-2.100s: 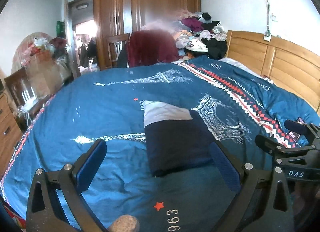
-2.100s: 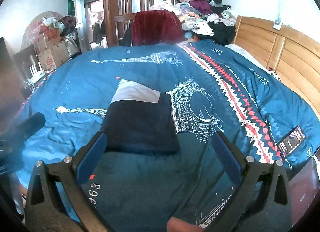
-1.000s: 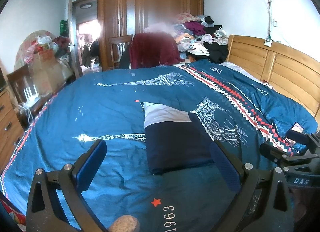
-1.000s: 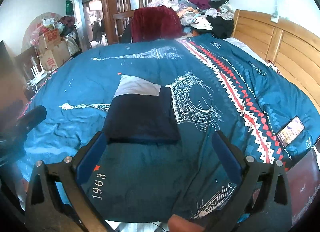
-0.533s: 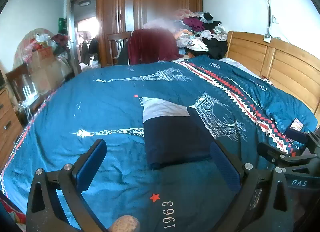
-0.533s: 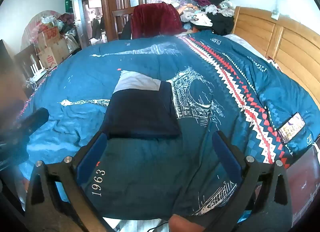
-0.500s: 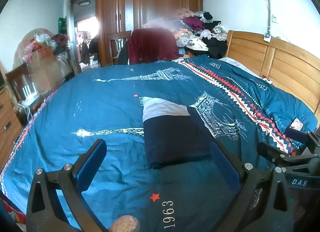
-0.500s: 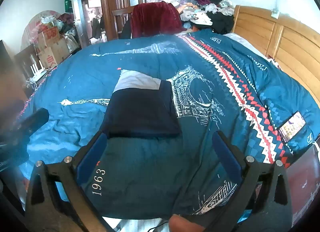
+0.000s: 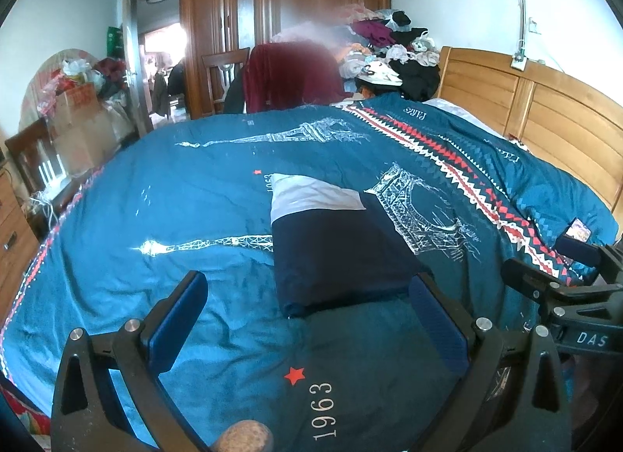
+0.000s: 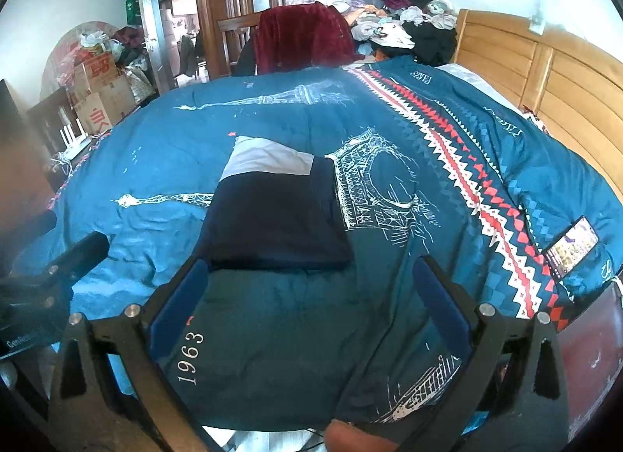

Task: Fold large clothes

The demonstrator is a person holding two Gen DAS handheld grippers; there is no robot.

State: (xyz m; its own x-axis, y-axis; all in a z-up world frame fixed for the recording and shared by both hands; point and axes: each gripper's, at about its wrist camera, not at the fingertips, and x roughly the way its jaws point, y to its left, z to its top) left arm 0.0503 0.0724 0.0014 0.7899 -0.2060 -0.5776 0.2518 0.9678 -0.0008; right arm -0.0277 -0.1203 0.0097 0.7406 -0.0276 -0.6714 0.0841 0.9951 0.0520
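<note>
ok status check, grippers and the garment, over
Left hand-held gripper open, empty. Right hand-held gripper open, empty. Navy garment folded flat on quilt. Phone lies aside, clear.

A wide blue duvet (image 10: 241, 128) fills the space ahead of both grippers, mostly bare and flat. Straight ahead of the left gripper (image 9: 307, 319) and right gripper (image 10: 311, 296), both with jaws spread wide and holding nothing, lies a folded dark garment (image 10: 272, 218), the only low obstacle between them and the far side. Left of it, open duvet offers clear passage. To the right gripper's far right, a phone (image 10: 571, 246) rests near the edge. A wooden headboard (image 10: 545, 74) blocks the right side; a chair draped in red cloth (image 10: 303, 39) and piled clothes (image 10: 393, 11) stand beyond the far edge.
</note>
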